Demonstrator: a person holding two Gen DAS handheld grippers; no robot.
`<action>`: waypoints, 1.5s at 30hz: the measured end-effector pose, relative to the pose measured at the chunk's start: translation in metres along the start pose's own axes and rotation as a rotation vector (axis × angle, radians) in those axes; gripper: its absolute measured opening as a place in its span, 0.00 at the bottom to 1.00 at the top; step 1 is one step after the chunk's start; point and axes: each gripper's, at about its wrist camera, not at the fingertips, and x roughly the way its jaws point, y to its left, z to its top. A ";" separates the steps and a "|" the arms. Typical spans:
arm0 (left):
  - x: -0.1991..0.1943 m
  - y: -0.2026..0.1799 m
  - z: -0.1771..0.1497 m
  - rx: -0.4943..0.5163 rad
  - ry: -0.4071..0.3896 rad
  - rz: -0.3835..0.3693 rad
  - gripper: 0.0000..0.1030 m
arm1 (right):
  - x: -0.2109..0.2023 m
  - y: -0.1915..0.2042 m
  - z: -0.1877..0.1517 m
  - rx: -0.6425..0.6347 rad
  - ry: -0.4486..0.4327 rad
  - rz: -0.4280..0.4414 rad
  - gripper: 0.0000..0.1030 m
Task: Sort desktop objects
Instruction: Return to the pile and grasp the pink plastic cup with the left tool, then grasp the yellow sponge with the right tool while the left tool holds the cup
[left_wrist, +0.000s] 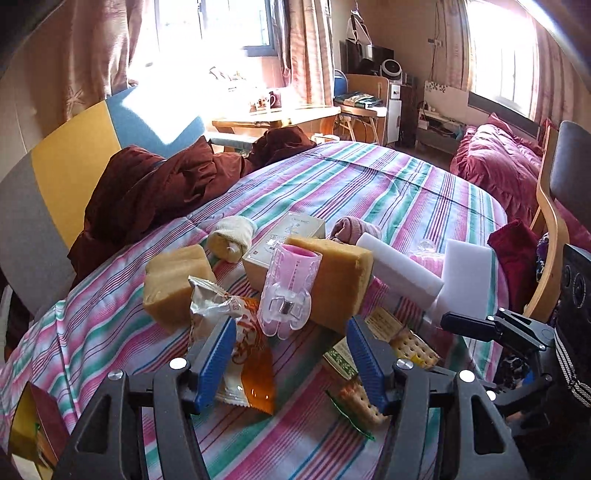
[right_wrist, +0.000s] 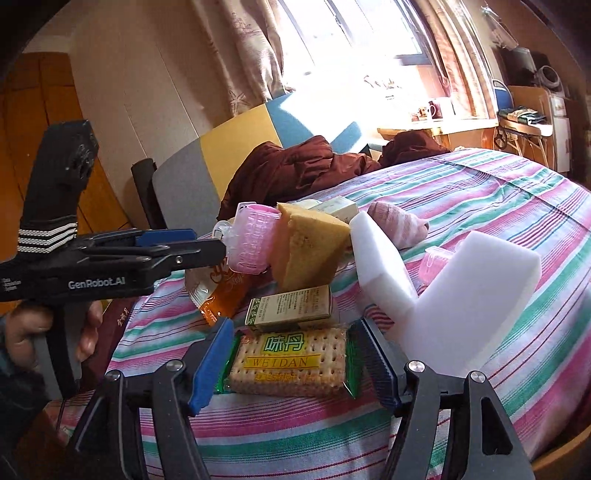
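My right tool (right_wrist: 291, 365) is wide around the cracker pack (right_wrist: 290, 363), nothing gripped. My left tool (left_wrist: 291, 354) is wide by the snack bag (left_wrist: 236, 332). Mixed pile on tabletop (right_wrist: 517, 206); next probably close on crackers.

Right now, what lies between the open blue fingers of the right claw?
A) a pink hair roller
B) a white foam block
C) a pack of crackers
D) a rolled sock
C: the pack of crackers lies flat on the striped cloth between the right claw's open fingers.
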 end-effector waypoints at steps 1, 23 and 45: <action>0.004 0.000 0.002 0.002 0.004 -0.004 0.62 | 0.001 -0.002 -0.001 0.005 0.002 0.002 0.68; -0.025 0.009 -0.019 -0.133 -0.087 -0.133 0.28 | 0.011 0.000 0.004 0.014 -0.008 0.052 0.67; -0.059 0.058 -0.147 -0.486 -0.028 -0.153 0.27 | 0.038 0.079 0.003 -0.286 0.070 0.098 0.74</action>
